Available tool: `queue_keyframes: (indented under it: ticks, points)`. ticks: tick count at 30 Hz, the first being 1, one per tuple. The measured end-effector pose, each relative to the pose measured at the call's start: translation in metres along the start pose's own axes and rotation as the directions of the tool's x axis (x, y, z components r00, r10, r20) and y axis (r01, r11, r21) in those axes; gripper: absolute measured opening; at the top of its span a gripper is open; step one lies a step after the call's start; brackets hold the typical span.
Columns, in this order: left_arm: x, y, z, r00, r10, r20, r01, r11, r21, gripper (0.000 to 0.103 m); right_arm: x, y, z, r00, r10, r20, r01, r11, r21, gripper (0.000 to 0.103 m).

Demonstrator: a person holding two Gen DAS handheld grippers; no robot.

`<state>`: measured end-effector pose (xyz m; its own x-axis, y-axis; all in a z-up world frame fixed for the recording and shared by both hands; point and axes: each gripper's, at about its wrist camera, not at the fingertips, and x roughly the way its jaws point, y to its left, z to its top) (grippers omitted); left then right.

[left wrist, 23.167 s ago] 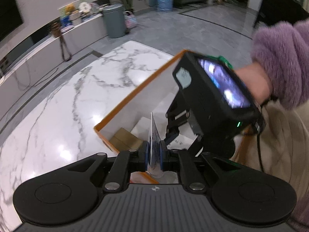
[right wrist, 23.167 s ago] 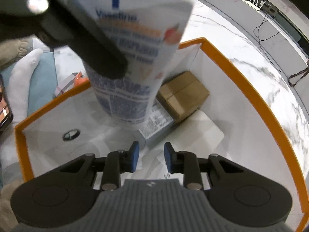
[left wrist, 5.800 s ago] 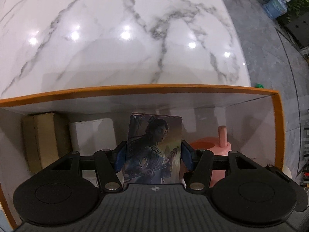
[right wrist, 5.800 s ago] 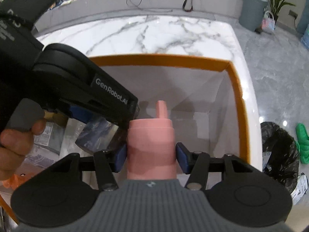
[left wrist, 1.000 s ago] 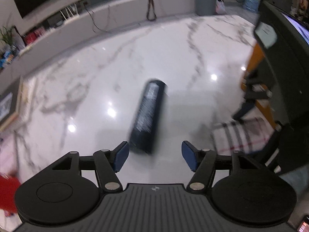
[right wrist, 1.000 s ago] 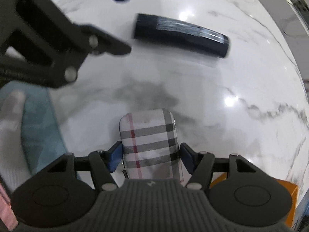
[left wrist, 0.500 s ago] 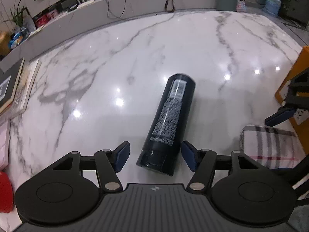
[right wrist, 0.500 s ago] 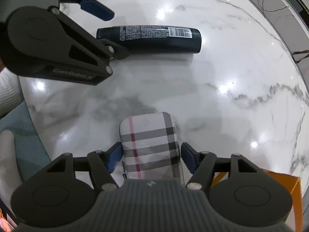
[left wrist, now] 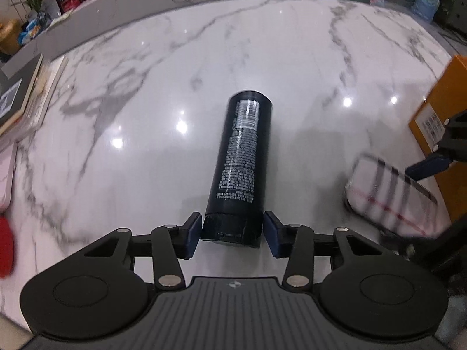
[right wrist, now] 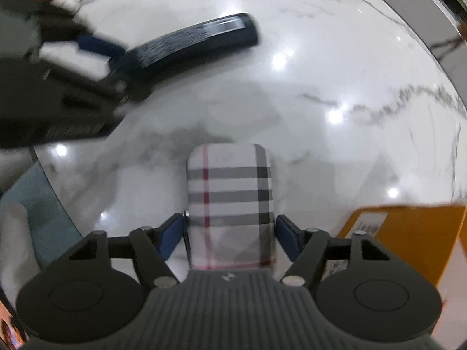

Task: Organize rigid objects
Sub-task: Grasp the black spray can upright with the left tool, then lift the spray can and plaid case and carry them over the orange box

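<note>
Left wrist: glossy black cylinder (left wrist: 239, 169) lying on veined marble desk (left wrist: 146, 93), base between left tongs (left wrist: 232, 234), pads closing, slight gaps.

Right wrist: rounded plaid case (right wrist: 230, 201) between right tongs (right wrist: 230, 233), apart, near orange box (right wrist: 408, 239).

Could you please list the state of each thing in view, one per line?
Black bottle: lying on its side on the marble table.
Plaid case: flat on the table, between the right claw's pads.
Left claw: closing around the bottle's near end.
Right claw: open, straddling the case.
Orange box: standing beside the case.
</note>
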<state>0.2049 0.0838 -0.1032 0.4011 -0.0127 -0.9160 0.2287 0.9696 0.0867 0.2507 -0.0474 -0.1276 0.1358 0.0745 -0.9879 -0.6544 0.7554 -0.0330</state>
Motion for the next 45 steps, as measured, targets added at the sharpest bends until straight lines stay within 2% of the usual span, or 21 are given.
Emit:
queue_keyframes:
  ticks: [7, 14, 18, 21, 24, 29, 38, 45]
  points:
    - [-0.015, -0.003, -0.031, 0.995, -0.003, -0.099, -0.003, 0.998, -0.056, 0.05, -0.001, -0.001, -0.013, 0.999, 0.016, 0.046, -0.025, 0.98, 0.198, 0.067]
    - [-0.031, 0.007, -0.062, 0.992, -0.058, -0.111, 0.044, 0.991, -0.124, 0.05, -0.014, 0.029, -0.036, 0.985, 0.02, 0.169, -0.07, 0.953, 0.295, 0.067]
    - [-0.032, 0.01, -0.067, 0.993, -0.087, -0.076, 0.075, 0.987, -0.144, 0.05, -0.012, 0.041, -0.052, 0.968, -0.013, 0.249, -0.06, 0.957, 0.285, 0.069]
    - [-0.029, 0.011, -0.066, 0.995, -0.09, -0.033, 0.084, 0.985, -0.149, 0.057, -0.014, 0.045, -0.06, 0.957, -0.029, 0.289, -0.057, 0.956, 0.286, 0.07]
    - [-0.027, 0.013, -0.063, 0.995, -0.099, 0.008, 0.099, 0.98, -0.171, 0.063, -0.012, 0.041, -0.064, 0.945, -0.027, 0.327, -0.083, 0.945, 0.318, 0.075]
    - [-0.022, 0.017, -0.061, 0.993, -0.089, 0.072, 0.102, 0.972, -0.21, 0.064, -0.013, 0.039, -0.078, 0.92, -0.044, 0.389, -0.096, 0.938, 0.332, 0.078]
    - [-0.018, 0.012, -0.059, 0.991, -0.048, 0.122, 0.071, 0.978, -0.194, 0.064, -0.009, 0.038, -0.076, 0.899, -0.023, 0.438, -0.135, 0.936, 0.325, 0.078]
    - [-0.015, 0.003, -0.057, 0.99, -0.012, 0.138, 0.033, 0.988, -0.151, 0.05, -0.008, 0.048, -0.072, 0.896, -0.039, 0.441, -0.098, 0.953, 0.285, 0.078]
